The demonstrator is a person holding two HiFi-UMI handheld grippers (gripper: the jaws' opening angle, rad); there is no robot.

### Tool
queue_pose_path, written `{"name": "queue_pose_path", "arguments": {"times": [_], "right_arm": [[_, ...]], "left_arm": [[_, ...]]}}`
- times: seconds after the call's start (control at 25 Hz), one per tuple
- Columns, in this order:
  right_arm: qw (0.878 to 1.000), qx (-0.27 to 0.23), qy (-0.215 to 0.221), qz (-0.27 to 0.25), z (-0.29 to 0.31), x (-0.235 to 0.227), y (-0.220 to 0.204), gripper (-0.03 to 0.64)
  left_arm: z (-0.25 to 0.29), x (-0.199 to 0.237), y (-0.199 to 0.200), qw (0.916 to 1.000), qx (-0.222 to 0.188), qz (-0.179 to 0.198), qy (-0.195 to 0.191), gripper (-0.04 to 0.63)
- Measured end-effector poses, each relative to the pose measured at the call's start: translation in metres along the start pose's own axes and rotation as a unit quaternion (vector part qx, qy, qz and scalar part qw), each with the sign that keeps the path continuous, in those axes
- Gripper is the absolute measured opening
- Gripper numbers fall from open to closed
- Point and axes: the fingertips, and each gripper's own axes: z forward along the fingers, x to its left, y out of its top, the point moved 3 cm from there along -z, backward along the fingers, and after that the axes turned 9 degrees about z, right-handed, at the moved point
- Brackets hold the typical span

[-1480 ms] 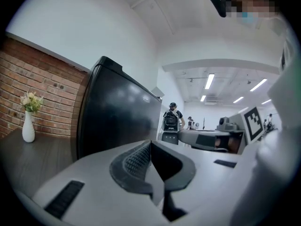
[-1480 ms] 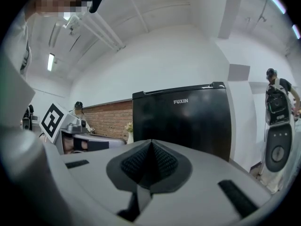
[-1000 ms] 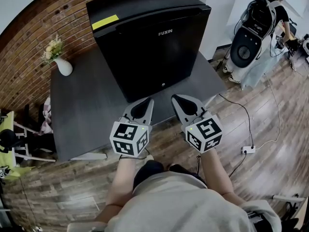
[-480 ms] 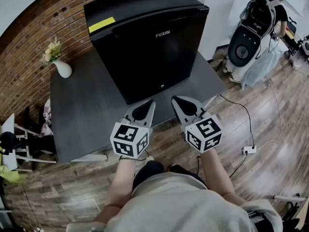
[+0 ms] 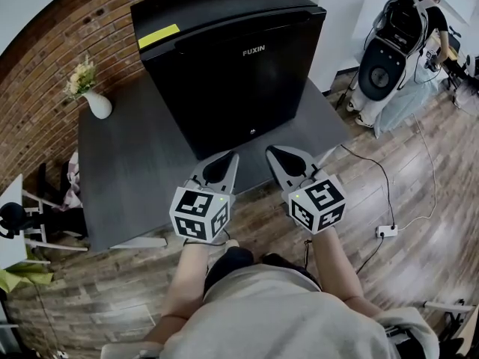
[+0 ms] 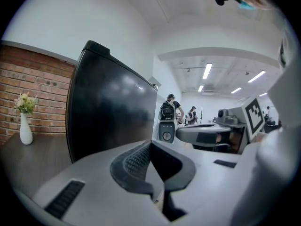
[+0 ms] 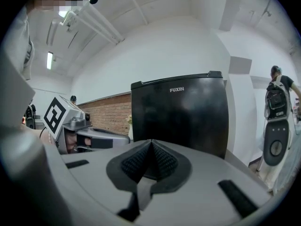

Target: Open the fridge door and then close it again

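A black mini fridge [image 5: 232, 58] marked FUXIN stands on a dark grey table [image 5: 127, 170], its door closed and facing me. It shows too in the left gripper view as the fridge [image 6: 113, 112] and in the right gripper view as the fridge [image 7: 183, 112]. My left gripper [image 5: 233, 154] and right gripper [image 5: 270, 150] hover side by side just short of the door's lower edge, apart from it. Both are shut with nothing between the jaws. In its own view the left gripper [image 6: 150, 143] points past the door's right side; the right gripper [image 7: 151, 141] points at the door front.
A white vase with flowers [image 5: 91, 92] stands on the table left of the fridge. A person with a backpack [image 5: 408, 21] stands at the back right by a white machine [image 5: 378, 73]. A power strip and cables [image 5: 385, 231] lie on the wooden floor.
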Motion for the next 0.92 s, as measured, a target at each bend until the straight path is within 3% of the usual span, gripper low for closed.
{"name": "queue_pose_path", "arguments": {"times": [0.92], "right_arm": [[1.0, 0.003, -0.007, -0.002, 0.008, 0.011, -0.001, -0.002]], "left_arm": [[-0.003, 0.008, -0.015, 0.9995, 0.024, -0.016, -0.014, 0.005]]}}
